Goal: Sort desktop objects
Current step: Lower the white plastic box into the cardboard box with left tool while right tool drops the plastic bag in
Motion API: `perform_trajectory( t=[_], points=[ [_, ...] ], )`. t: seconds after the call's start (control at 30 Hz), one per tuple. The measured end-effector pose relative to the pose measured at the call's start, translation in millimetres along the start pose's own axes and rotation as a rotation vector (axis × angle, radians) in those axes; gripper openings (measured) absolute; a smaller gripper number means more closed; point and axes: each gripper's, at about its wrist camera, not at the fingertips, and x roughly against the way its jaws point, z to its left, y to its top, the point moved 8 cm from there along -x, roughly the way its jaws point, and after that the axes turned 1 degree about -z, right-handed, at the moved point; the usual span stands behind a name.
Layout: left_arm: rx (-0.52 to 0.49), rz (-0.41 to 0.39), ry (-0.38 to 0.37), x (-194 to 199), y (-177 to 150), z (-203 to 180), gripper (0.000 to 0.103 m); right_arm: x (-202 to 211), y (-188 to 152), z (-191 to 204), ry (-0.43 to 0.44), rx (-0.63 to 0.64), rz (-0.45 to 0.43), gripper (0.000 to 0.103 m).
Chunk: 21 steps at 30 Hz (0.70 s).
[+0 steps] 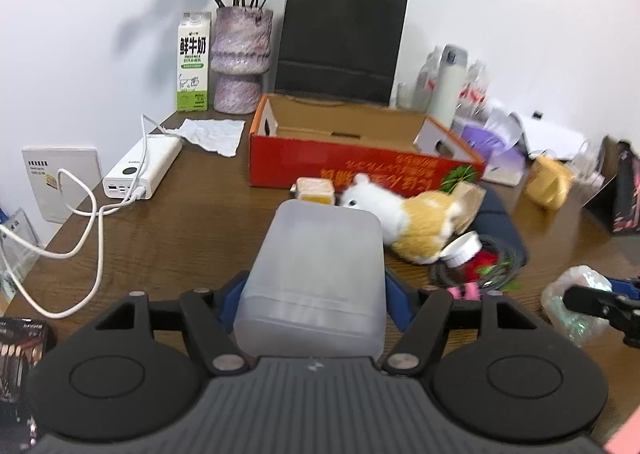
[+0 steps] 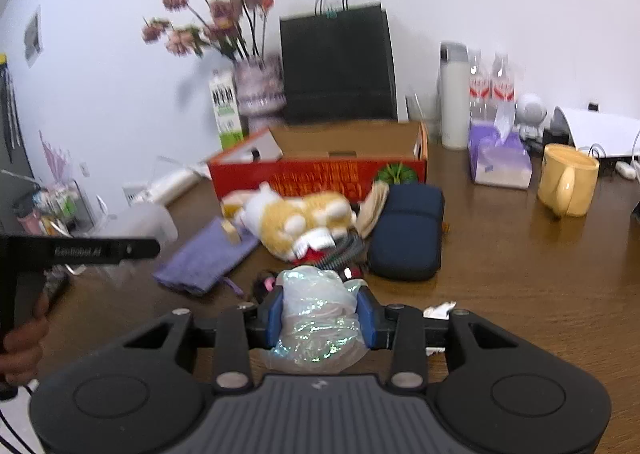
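Observation:
My left gripper (image 1: 314, 304) is shut on a translucent white plastic container (image 1: 316, 270), held above the brown desk (image 1: 192, 222) in front of the red cardboard box (image 1: 360, 166). My right gripper (image 2: 320, 316) is shut on a crumpled clear iridescent plastic bag (image 2: 316, 294), its blue pads (image 2: 275, 314) pressing both sides. In the right wrist view the left gripper (image 2: 100, 251) sits at the far left with the container (image 2: 148, 222) in a person's hand. The left wrist view shows the bag (image 1: 572, 294) at its right edge.
A white-and-orange plush toy (image 2: 296, 218), navy case (image 2: 408, 230), purple cloth (image 2: 204, 258) and small clutter lie before the open box. Yellow mug (image 2: 568, 182) and tissue pack (image 2: 500, 158) stand right. Power bank (image 1: 140, 166), milk carton (image 1: 194, 62), vase (image 1: 240, 58) and black paper bag (image 1: 340, 46) stand behind.

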Motion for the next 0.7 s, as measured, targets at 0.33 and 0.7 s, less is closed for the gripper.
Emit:
perform_trajectory(
  t=[0.33, 0.7],
  points=[
    [0.047, -0.045, -0.03, -13.4, 58.4, 0.7, 0.07, 1.1, 54.7, -1.9, 0.075, -0.033, -0.121, 0.036],
    [-0.008, 0.052, 0.074, -188.6, 189.9, 8.9, 0.07, -204.2, 208.9, -26.0, 0.131, -0.095, 0.028, 0.037]
  ],
)
